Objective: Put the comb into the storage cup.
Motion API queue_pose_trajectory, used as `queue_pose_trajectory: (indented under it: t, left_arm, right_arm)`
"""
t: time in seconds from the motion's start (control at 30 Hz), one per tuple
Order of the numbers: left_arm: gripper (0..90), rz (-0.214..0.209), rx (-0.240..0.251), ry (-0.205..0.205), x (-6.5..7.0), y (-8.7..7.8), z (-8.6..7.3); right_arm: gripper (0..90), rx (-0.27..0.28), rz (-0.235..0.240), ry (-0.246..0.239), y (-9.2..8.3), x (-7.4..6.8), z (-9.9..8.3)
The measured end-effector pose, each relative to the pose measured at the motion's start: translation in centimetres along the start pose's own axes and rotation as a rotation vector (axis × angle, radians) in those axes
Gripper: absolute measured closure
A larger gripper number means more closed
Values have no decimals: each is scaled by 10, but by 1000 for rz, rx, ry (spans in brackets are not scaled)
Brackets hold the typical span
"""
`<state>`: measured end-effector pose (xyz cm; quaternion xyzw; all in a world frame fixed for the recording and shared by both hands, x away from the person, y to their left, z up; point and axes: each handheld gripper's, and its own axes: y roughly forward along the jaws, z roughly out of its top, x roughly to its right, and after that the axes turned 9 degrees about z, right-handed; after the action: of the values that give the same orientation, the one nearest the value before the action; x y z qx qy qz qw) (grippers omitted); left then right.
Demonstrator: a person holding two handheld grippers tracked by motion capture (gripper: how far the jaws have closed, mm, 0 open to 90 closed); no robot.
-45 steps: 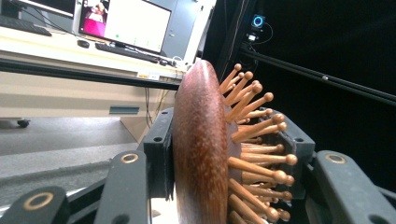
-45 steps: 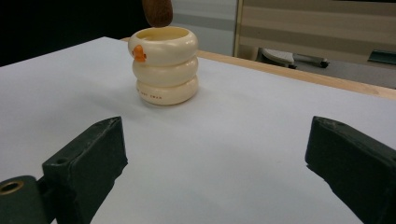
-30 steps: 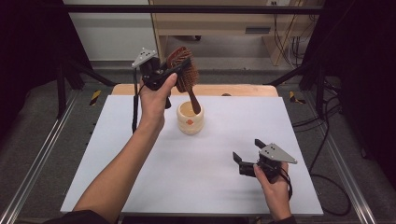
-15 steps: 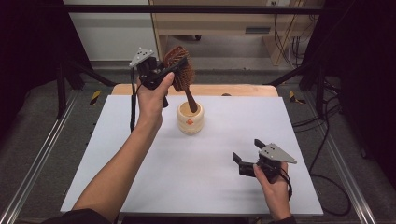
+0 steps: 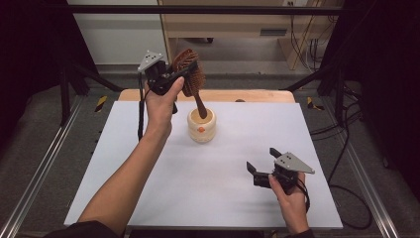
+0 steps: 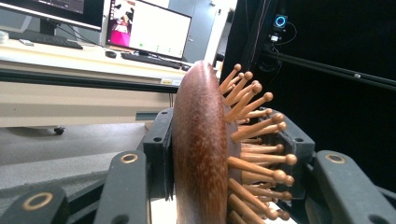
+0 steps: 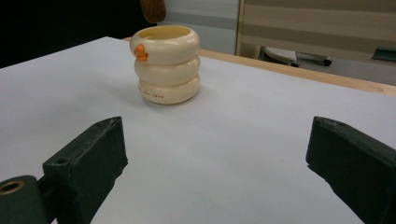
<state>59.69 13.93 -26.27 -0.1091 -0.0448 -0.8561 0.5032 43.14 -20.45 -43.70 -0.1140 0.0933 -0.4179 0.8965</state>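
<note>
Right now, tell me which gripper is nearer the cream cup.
Left. The left gripper holds the hairbrush just above the cream cup; the right gripper rests on the table, well off toward the person.

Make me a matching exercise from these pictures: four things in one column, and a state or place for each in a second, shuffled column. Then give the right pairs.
Things:
1. hairbrush
2. cup
3. left gripper
4. right gripper

States or places:
A. open, low over the near right part of the table, nothing between its jaws
B. cream, ribbed, standing upright on the table
C. brown wood, held above the table with its handle end over the cup's mouth
D. raised, shut on the head of the hairbrush

Pairs: 1-C, 2-B, 3-D, 4-A
</note>
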Motion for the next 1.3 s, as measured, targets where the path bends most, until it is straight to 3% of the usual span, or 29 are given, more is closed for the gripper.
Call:
queue_pose_trajectory:
  t: [1.1,1.3]
  left_arm:
    - [494,23,-13,14,-4,6,-8]
    - [495,31,-19,-7,-7,9,-13]
  right_arm:
    - [52,-5,4,-5,1,0,-1]
    - [48,-9,6,-3,1,0,-1]
